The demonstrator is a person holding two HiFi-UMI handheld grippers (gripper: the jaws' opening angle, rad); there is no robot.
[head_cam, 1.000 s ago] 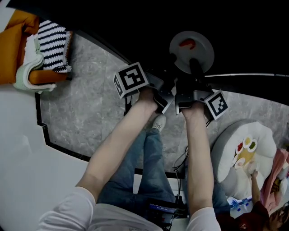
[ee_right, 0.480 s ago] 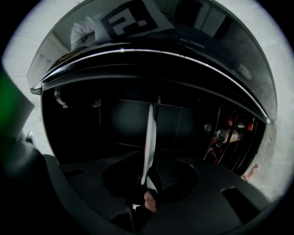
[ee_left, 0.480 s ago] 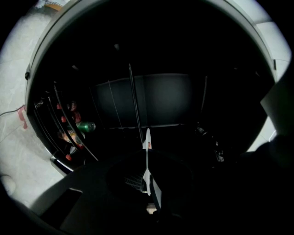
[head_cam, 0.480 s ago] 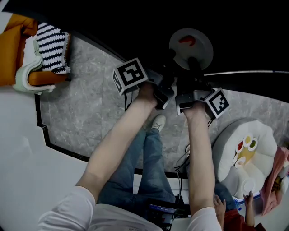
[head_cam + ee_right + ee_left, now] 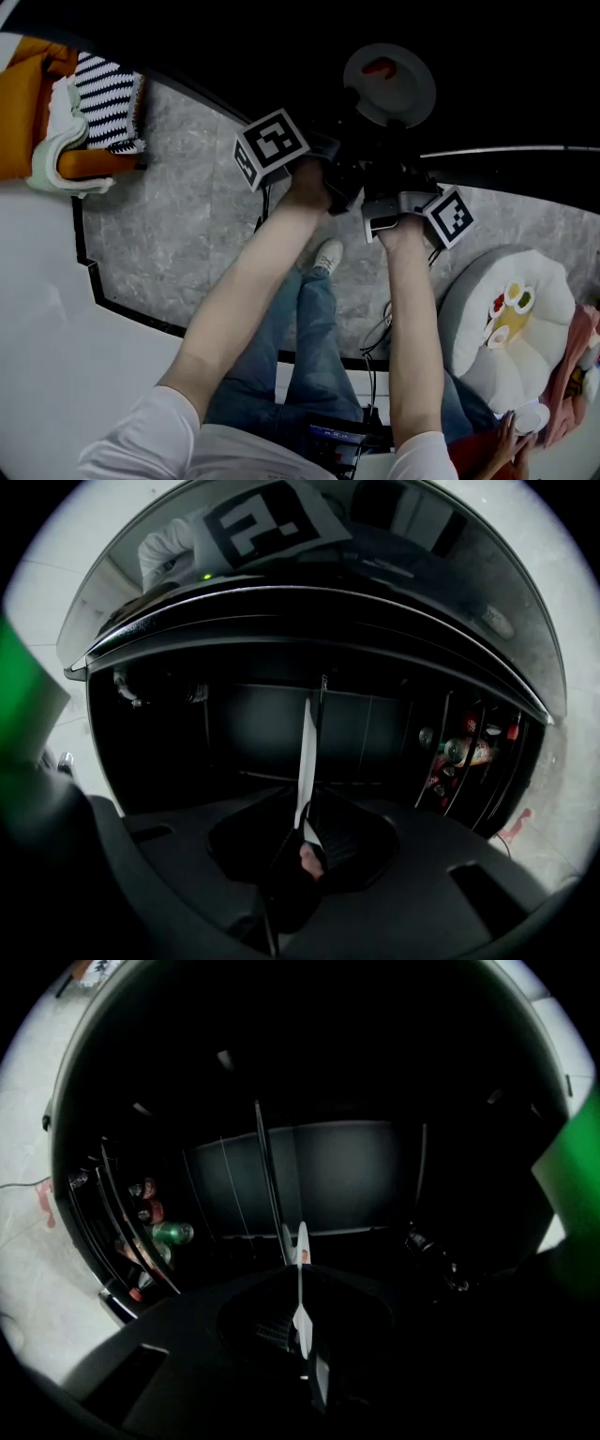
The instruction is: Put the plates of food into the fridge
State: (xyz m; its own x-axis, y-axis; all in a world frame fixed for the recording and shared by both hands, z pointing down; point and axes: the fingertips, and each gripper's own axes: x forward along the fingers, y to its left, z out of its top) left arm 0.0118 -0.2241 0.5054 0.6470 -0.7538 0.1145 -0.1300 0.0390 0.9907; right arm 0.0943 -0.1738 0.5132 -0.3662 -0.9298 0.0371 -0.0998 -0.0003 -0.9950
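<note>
Dark fridge [image 5: 309, 1176] interior ahead: placing the plate [image 5: 389, 84].
Left gripper [image 5: 300, 1316] and right gripper [image 5: 302, 829] jaws clench its rim; next, probably set it down level inside.

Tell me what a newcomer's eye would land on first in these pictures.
A white plate with red food stands out against the dark fridge at the top centre of the head view. The left gripper and the right gripper both clamp it, and each gripper view shows it edge-on. Next come the black-and-white marker cubes and the striped cloth at the upper left.
</note>
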